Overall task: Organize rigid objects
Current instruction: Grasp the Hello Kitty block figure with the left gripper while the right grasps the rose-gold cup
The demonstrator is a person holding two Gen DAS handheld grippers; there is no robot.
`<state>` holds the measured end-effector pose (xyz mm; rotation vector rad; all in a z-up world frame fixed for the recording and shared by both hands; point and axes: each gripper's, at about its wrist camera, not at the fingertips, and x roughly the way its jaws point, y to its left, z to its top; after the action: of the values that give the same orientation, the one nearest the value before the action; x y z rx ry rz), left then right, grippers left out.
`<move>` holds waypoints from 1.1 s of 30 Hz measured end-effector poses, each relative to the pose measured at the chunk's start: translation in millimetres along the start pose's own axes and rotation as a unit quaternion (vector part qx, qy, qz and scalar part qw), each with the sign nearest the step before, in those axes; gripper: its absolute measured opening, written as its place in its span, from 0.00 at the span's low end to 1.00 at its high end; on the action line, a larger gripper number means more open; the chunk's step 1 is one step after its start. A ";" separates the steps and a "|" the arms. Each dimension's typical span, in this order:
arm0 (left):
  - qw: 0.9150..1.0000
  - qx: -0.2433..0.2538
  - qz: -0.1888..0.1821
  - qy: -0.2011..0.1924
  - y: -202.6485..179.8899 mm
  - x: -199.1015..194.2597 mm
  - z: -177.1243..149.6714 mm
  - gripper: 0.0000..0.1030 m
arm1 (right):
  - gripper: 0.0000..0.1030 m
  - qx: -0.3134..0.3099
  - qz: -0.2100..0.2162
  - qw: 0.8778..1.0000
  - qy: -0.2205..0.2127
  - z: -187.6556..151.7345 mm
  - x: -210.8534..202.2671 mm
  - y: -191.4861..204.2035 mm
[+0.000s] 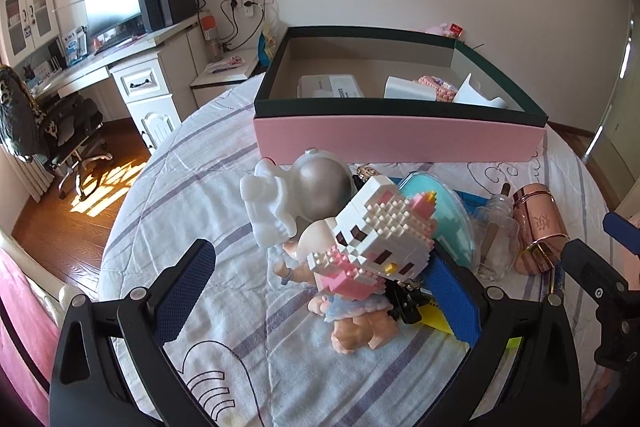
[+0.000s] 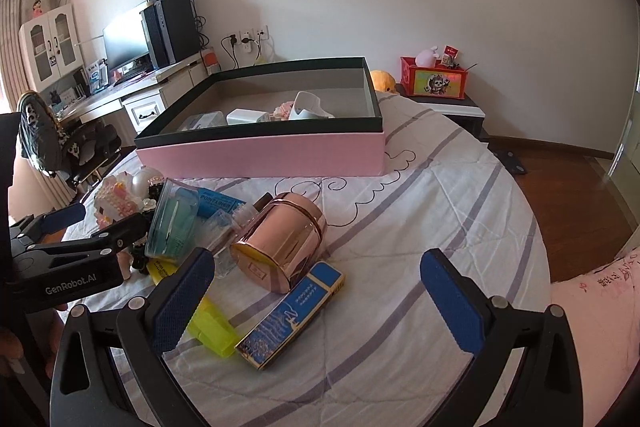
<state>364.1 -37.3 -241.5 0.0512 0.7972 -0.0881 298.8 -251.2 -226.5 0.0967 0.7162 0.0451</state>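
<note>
Left hand-held gripper [image 1: 320, 287] spread wide around white-pink brick cat figure [image 1: 380, 231]. Right hand-held gripper [image 2: 320, 303] wide, empty; rose-gold canister [image 2: 280, 247] at 11 o'clock, lying sideways.

box [image 2: 260, 155] 1 | rose-gold jar [image 2: 280, 243] 1 | figurines [image 1: 352, 259] perhaps 3

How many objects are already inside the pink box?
4 visible in the pink box: clear case, white block, pink brick piece, white holder. The near wall may hide more.
</note>
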 end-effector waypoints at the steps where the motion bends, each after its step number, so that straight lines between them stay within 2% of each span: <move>1: 1.000 -0.007 -0.012 0.000 2.9 0.9 -0.8 0.94 | 1.00 -0.002 0.001 1.000 0.006 1.6 4.2 1.0; 3: 0.999 -0.017 -0.046 0.001 6.6 1.1 -1.2 0.81 | 1.00 -0.008 0.007 1.000 0.013 5.6 12.4 3.2; 4: 0.998 -0.015 -0.058 0.001 5.9 1.0 -1.5 0.70 | 1.00 -0.014 0.007 1.000 0.018 7.8 17.5 5.1; 5: 0.998 -0.008 -0.062 -0.001 4.2 0.7 -2.0 0.63 | 1.00 -0.018 0.006 1.000 0.023 9.0 22.1 5.8; 9: 0.999 0.020 -0.045 -0.016 -3.8 -3.0 -1.8 0.55 | 1.00 -0.028 0.033 0.998 0.049 14.9 41.0 7.5; 14: 0.998 0.010 -0.060 -0.014 1.6 -3.7 -1.7 0.55 | 0.99 -0.022 0.103 0.992 0.071 19.5 59.6 2.0; 17: 0.998 0.007 -0.066 -0.014 4.7 -5.7 -4.2 0.55 | 0.82 -0.019 0.141 0.987 0.070 18.6 59.5 1.3; 21: 0.997 -0.005 -0.075 -0.011 12.3 -10.3 -7.1 0.55 | 0.56 -0.015 0.138 0.989 0.052 17.7 48.2 -0.8; 27: 0.997 -0.021 -0.070 -0.016 21.7 -16.1 -6.7 0.60 | 0.54 -0.008 0.135 0.990 0.042 14.8 43.0 -6.3; 29: 0.997 -0.019 -0.070 -0.029 23.3 -21.9 -4.4 0.74 | 0.54 -0.005 0.135 0.990 0.039 14.3 40.7 -8.8; 30: 0.997 -0.017 -0.070 -0.036 22.8 -24.2 -1.6 0.78 | 0.54 -0.001 0.136 0.990 0.036 14.0 39.7 -10.6; 33: 0.997 0.003 -0.058 -0.046 17.9 -22.7 8.3 0.81 | 0.54 0.006 0.137 0.990 0.036 14.1 40.7 -14.7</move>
<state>356.0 -18.8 -219.2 0.0058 0.7084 -0.2008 338.8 -263.8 -244.0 0.2059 0.7723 0.3091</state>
